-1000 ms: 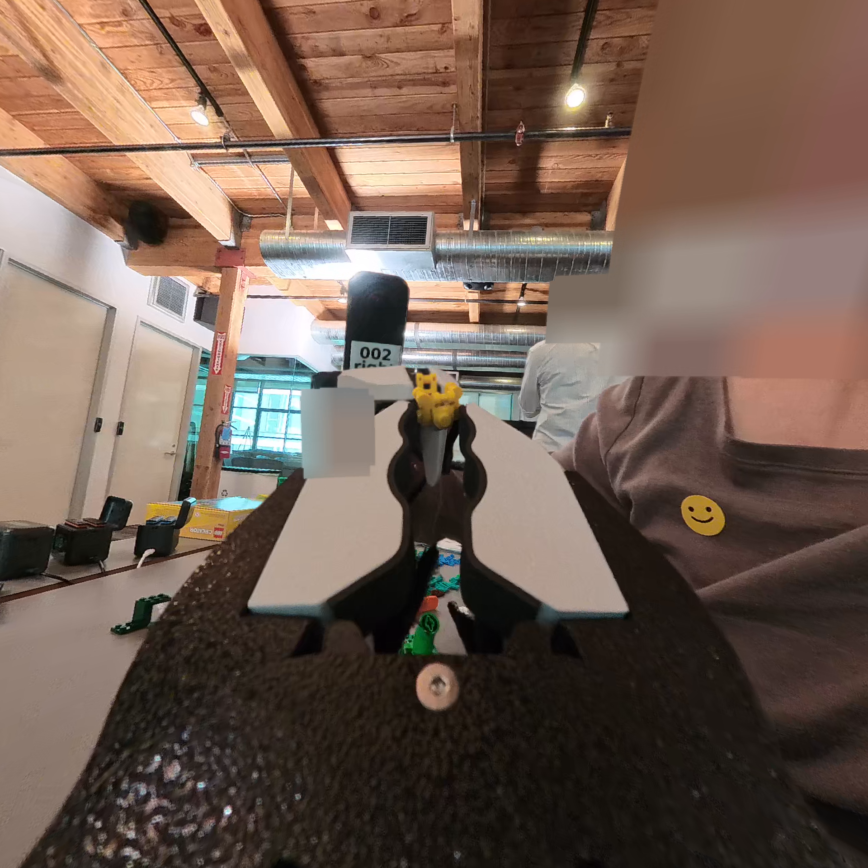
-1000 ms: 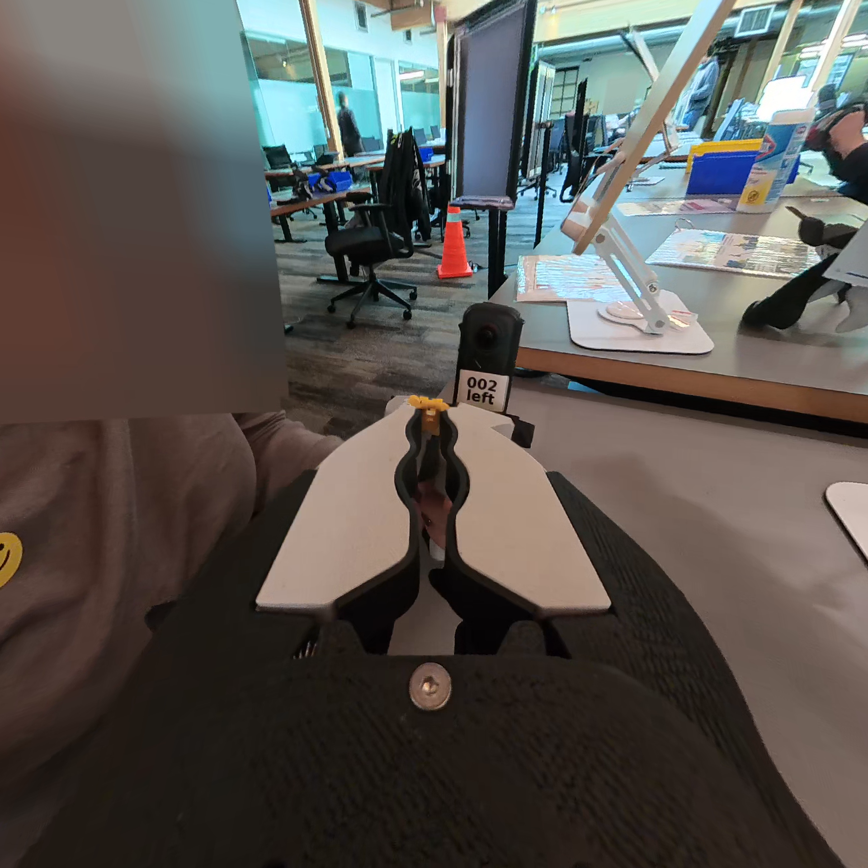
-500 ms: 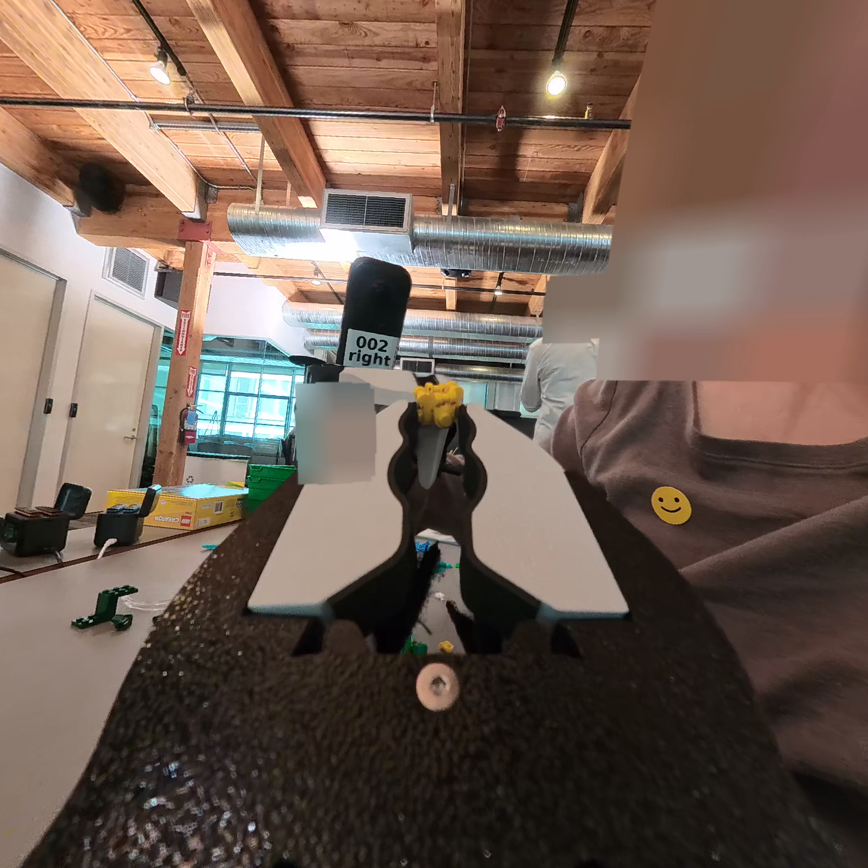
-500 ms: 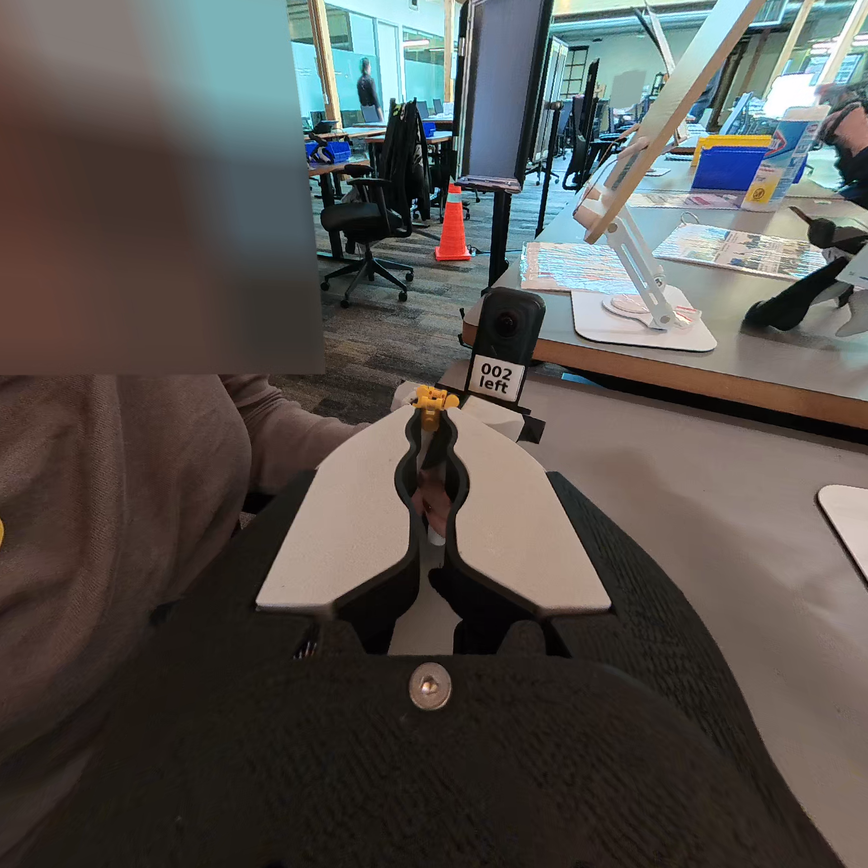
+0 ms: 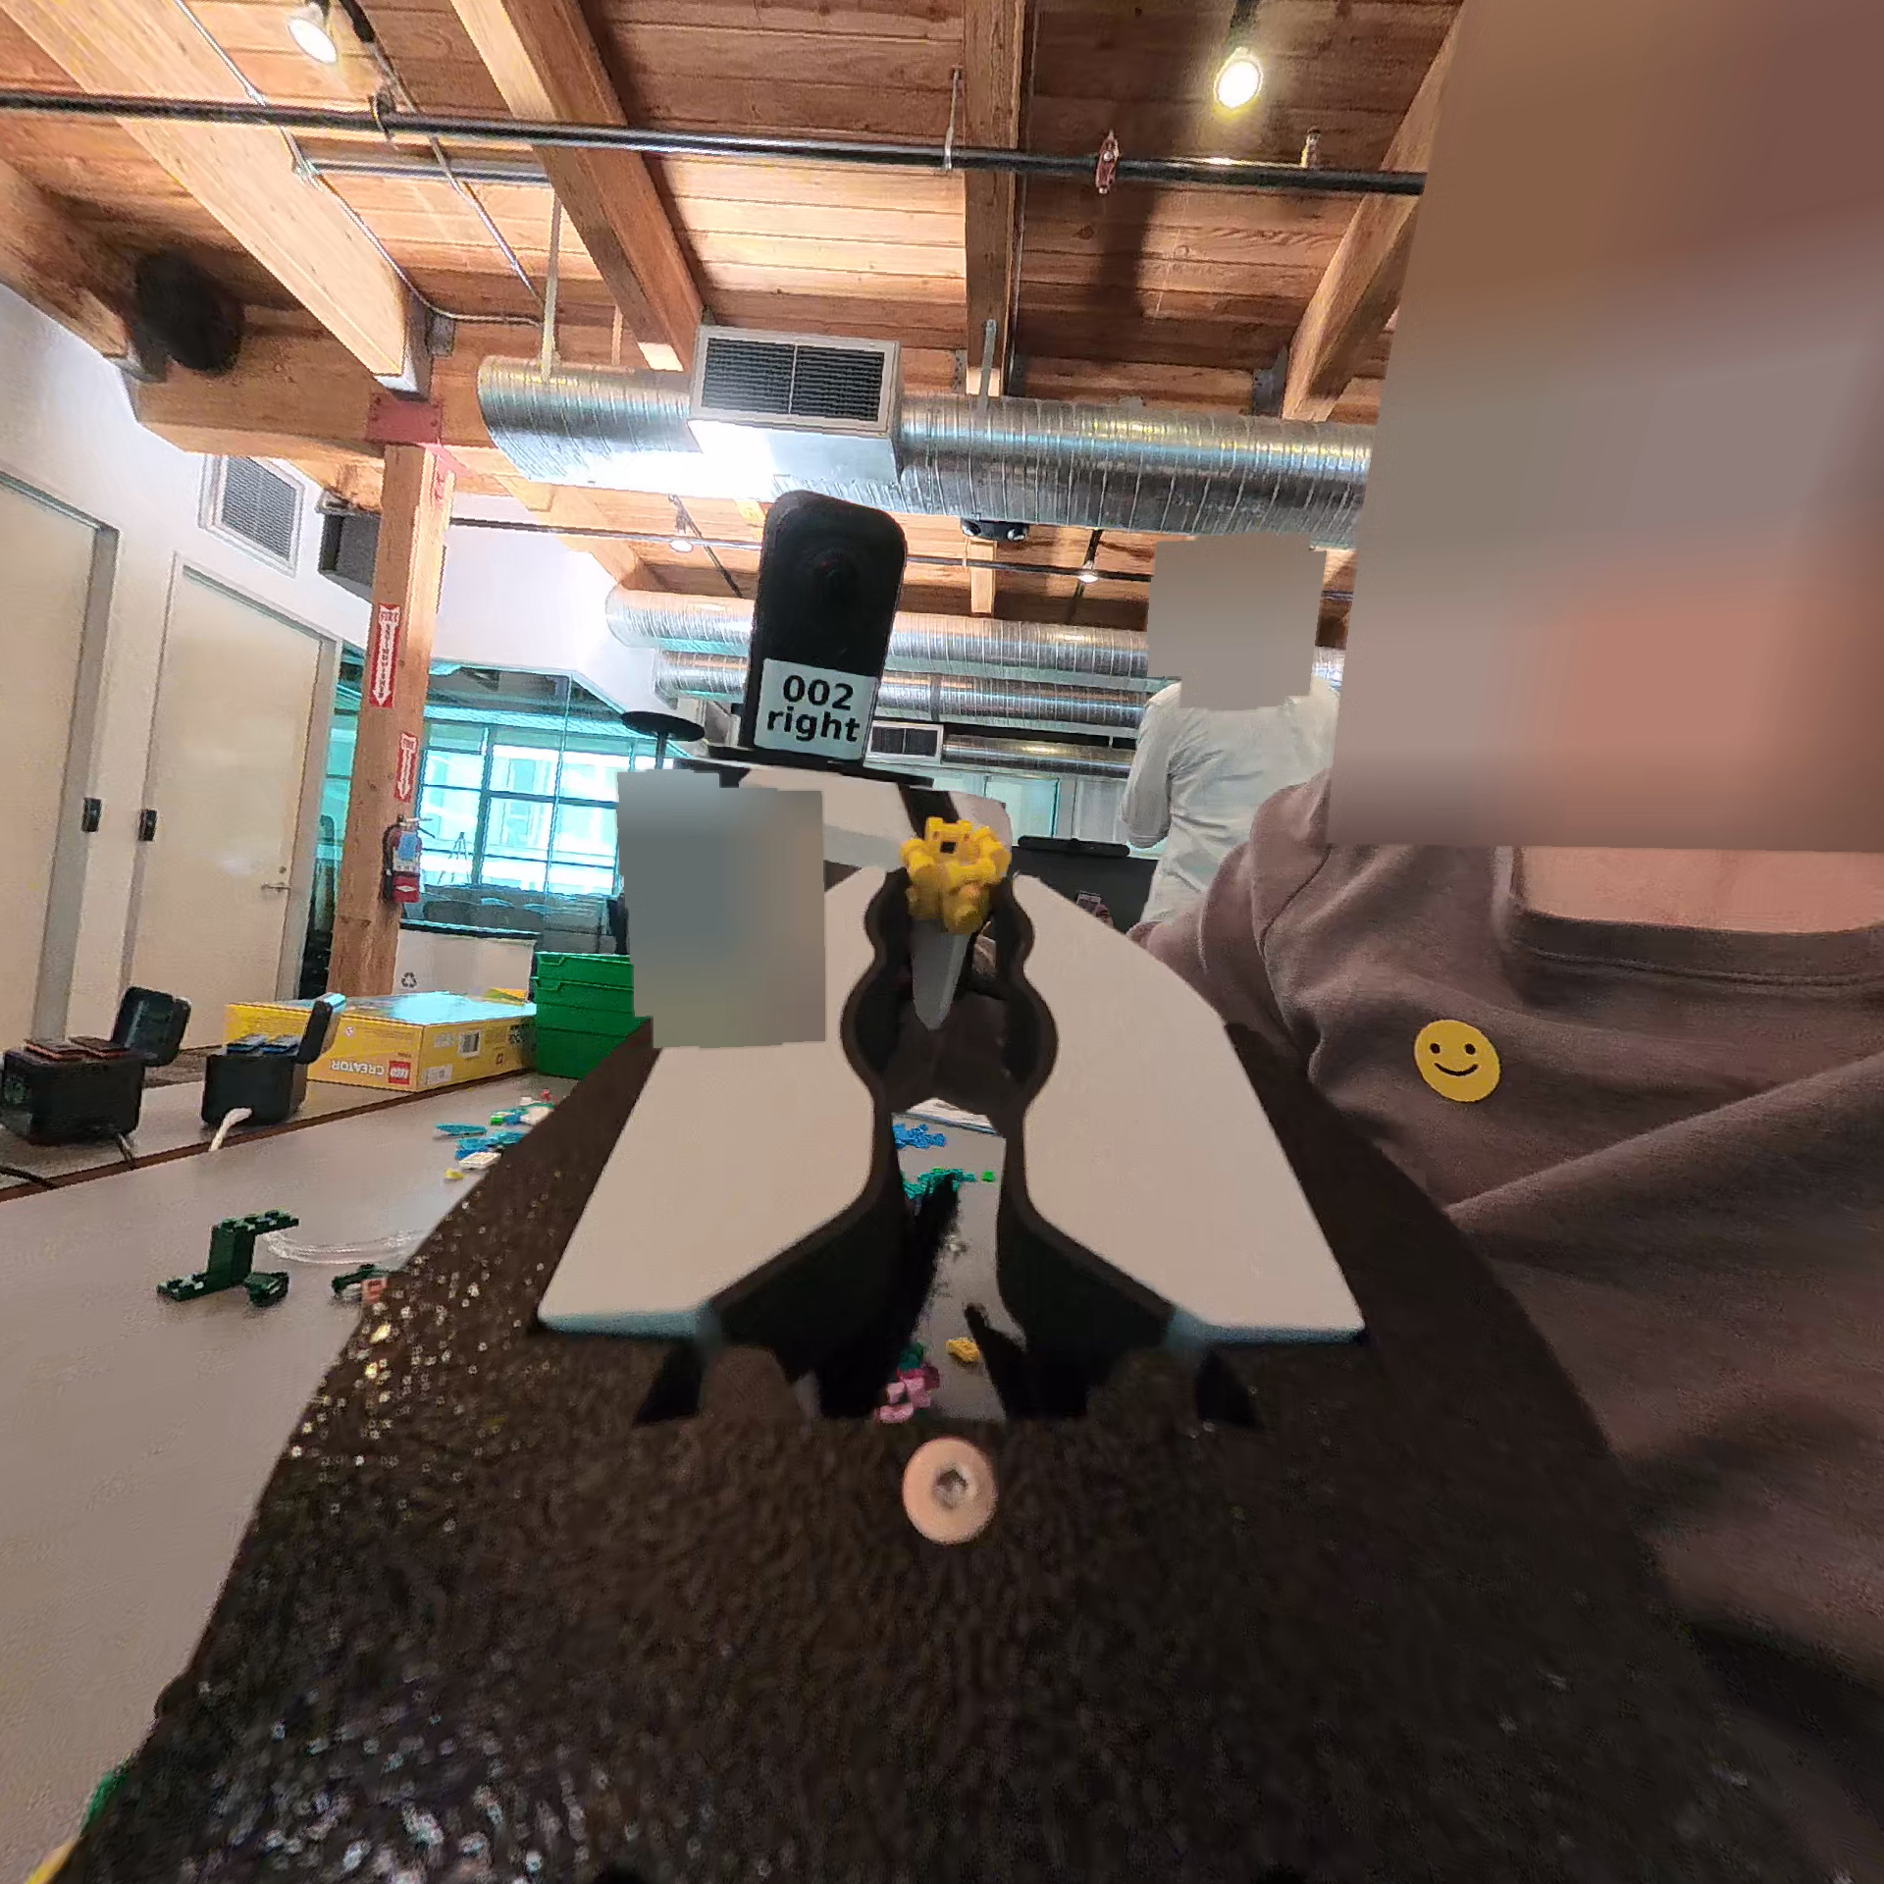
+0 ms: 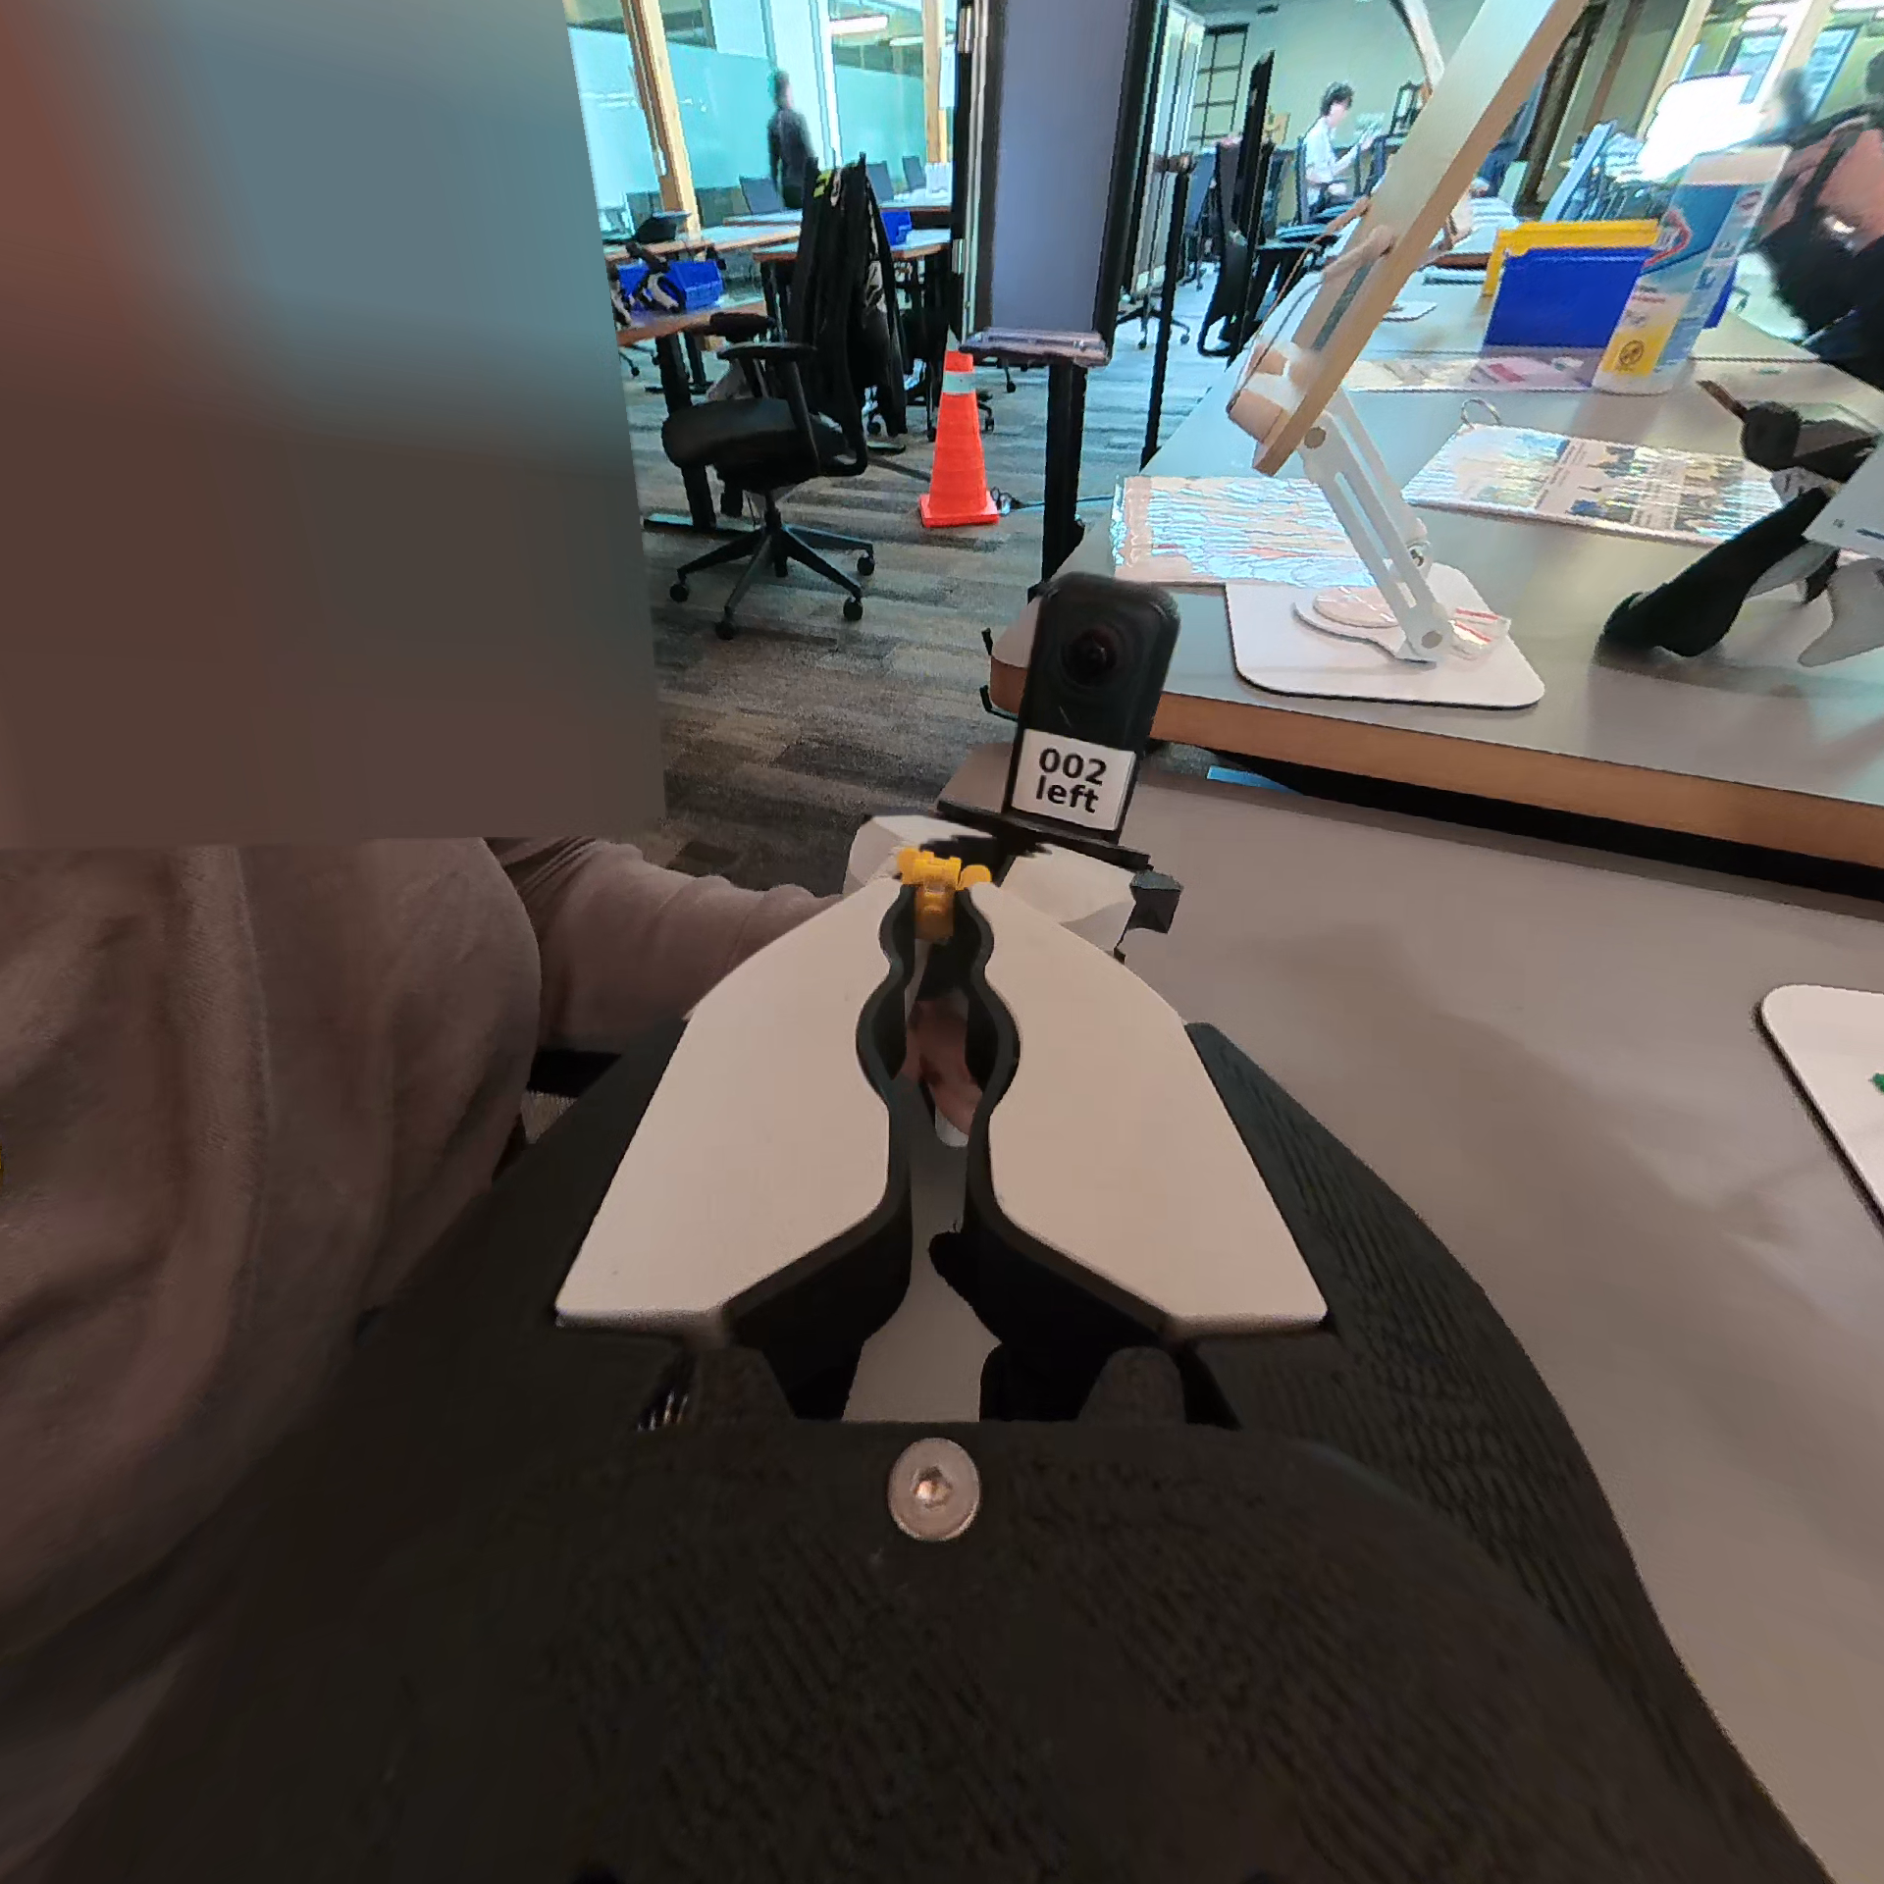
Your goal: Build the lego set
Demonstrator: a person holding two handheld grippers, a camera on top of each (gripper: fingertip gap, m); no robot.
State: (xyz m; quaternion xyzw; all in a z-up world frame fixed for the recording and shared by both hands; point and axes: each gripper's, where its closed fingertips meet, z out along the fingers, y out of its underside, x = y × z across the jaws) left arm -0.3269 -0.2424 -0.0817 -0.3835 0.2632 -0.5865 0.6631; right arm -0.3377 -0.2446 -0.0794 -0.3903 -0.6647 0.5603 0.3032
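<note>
Both grippers are held up off the table, tip to tip in front of the person's chest. My left gripper (image 5: 953,897) is shut on a small yellow lego piece (image 5: 953,875) with a toothed, flower-like head. The right gripper's white fingers (image 5: 867,816) and its black camera (image 5: 828,632) stand just behind it. In the right wrist view my right gripper (image 6: 933,902) is shut on a yellow lego piece (image 6: 933,885) at its tips. The left gripper (image 6: 1060,887) touches it from the far side. I cannot tell whether it is one piece or two joined.
A grey table (image 5: 153,1427) holds a dark green lego build (image 5: 229,1259), loose bricks (image 5: 489,1132), a yellow box (image 5: 398,1045), green crates (image 5: 581,1009) and black cases (image 5: 71,1081). A tablet stand (image 6: 1366,571) and a white mat (image 6: 1835,1081) lie to the right. The person's torso (image 5: 1580,1223) is close. The tips of both grippers are at nearly the same place.
Both grippers stayed shut and tip to tip. The pair swung a little, so the left view shows more of the table and the yellow piece looks turned.
</note>
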